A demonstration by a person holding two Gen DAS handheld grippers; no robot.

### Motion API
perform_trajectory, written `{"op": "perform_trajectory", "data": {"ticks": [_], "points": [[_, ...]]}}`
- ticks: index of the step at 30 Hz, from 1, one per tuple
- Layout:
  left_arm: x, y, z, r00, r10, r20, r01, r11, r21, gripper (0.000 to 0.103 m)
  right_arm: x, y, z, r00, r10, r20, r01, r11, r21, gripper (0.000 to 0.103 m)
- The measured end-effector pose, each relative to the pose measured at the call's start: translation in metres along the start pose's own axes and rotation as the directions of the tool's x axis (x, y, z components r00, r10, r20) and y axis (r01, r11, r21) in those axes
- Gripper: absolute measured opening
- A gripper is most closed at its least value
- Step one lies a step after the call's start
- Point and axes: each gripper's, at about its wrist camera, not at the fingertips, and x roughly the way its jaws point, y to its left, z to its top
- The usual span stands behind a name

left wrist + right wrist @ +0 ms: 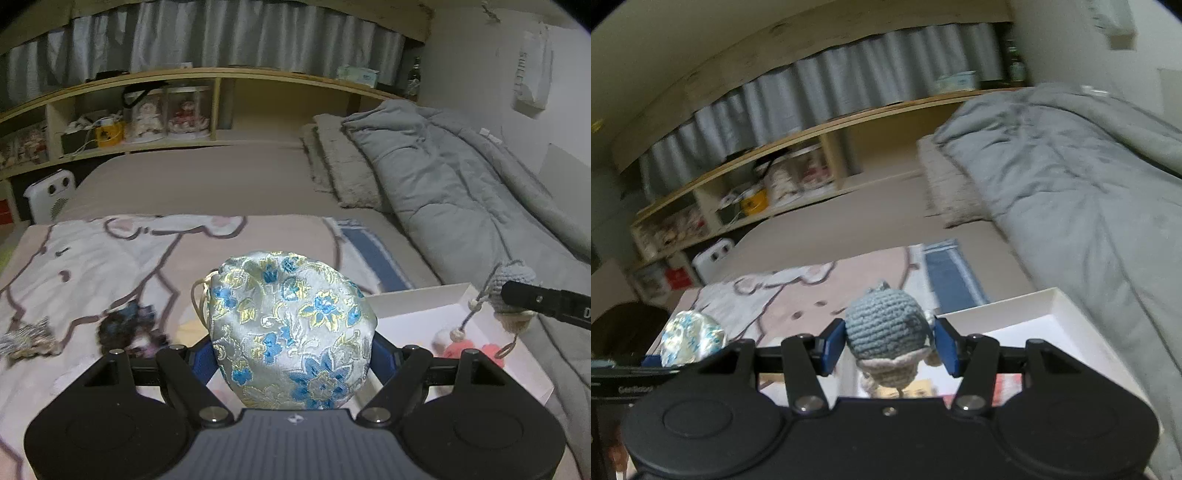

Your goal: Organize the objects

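And there was the left gripper [291, 354], its blue-padded fingers [205, 363] spread wide and pressed against both sides of a plump silver brocade drawstring pouch with blue and yellow flowers [291, 328], carried right at the centre of the left wrist view, its cream cord looped out at nine o'clock. Over at three o'clock in that same view hung the right gripper [517, 295], clamping a small grey-blue crocheted doll charm [515, 277] with a beaded string and metal ring dangling below it. From the right wrist view the right gripper's fingers [833, 345] were partly closed, squeezing the doll's knitted head from either side, dead centre; the pouch showed up at nine o'clock there as a shiny blur. Beneath both grippers sat a shallow white cardboard box [417, 299] on the bed, at about four o'clock from the pouch, with a pink knitted item [458, 349] and a small white pom-pom [441, 338] lying inside. At eight o'clock from the pouch, a dark blue-and-brown fabric scrunchie [129, 326] and a grey patterned fabric piece [27, 338] lay apart on a pink cartoon-print blanket [110, 251]. A rumpled grey quilted duvet [461, 177] ran along the bed at two o'clock, with wooden shelving [221, 74] up at twelve.
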Motion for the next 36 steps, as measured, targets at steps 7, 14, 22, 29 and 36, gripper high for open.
{"op": "perform_trajectory", "data": {"ticks": [7,14,22,29,36], "points": [[0.030,-0.041,0.011,0.997,-0.075,-0.005,0.075,0.997,0.007,0.080,0.013,-0.041,0.004,0.996,-0.088,0.013,0.087,0.993,0.082,0.054],[0.073,-0.081,0.020,0.993,-0.120,-0.015,0.120,0.992,0.026,0.080,0.031,-0.078,0.005,0.985,-0.172,0.021,0.167,0.974,0.154,0.054],[0.128,-0.110,0.014,0.977,-0.191,-0.092,0.195,0.980,0.038,0.080,0.048,-0.115,0.000,0.975,-0.224,0.009,0.216,0.949,0.230,0.054],[0.165,-0.122,0.004,0.982,-0.161,-0.099,0.168,0.984,0.062,0.080,0.063,-0.136,-0.006,0.971,-0.241,-0.012,0.234,0.929,0.287,0.054],[0.190,-0.138,-0.009,0.973,-0.179,-0.145,0.193,0.977,0.092,0.080,0.068,-0.142,-0.009,0.973,-0.231,-0.008,0.222,0.923,0.315,0.054]]}}
